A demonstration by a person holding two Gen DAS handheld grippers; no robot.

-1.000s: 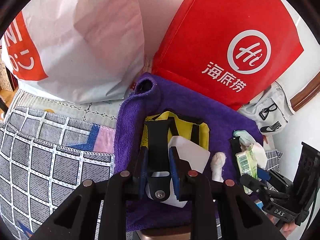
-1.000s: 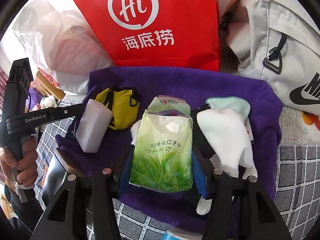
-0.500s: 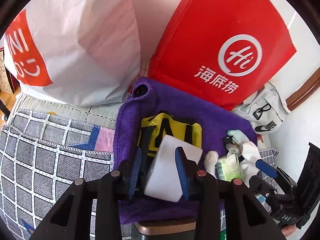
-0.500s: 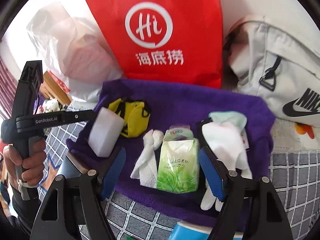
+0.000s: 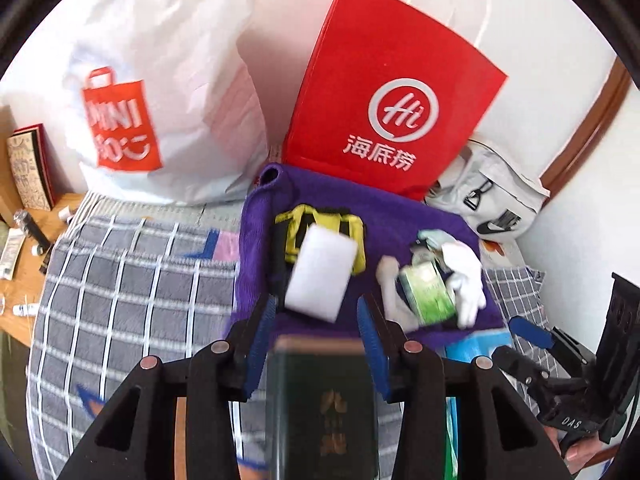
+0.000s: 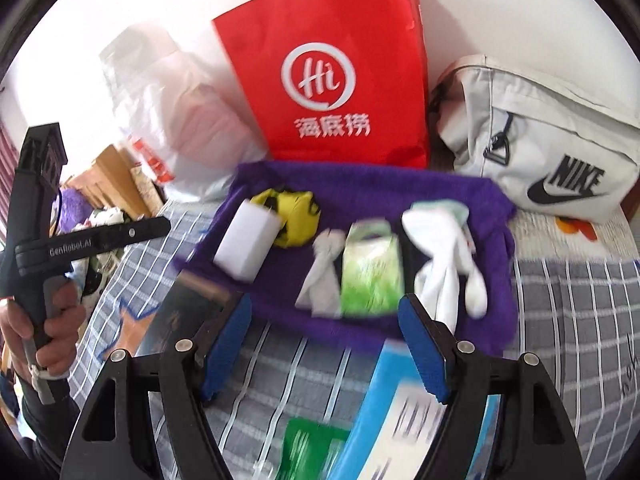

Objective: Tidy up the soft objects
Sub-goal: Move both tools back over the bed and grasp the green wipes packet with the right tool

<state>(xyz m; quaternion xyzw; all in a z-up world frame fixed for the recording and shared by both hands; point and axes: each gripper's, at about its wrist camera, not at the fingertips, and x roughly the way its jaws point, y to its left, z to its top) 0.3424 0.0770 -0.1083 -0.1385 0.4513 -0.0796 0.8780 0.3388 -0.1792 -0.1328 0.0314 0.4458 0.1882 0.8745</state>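
1. Both of your tools are released. The left hand-held gripper hangs with its blue pads spread just short of the white rectangular foam sponge block. The right hand-held gripper stands wide apart in front of the green plastic tissue pack. Neither holds anything.
2. All the soft things lie on the purple terry towel spread over the grey checked bedcover.
3. The sponge block leans against the yellow-and-black fabric pouch. It looks very light and springy, so take it across its short sides, near the middle, and expect it to compress.
4. The tissue pack probably has a slick film. Grip its long flanks, not the top flap.
5. The white cotton gloves and the small white knotted cloth are limp. Pinch a bunched fold, or they will likely droop and slide out.
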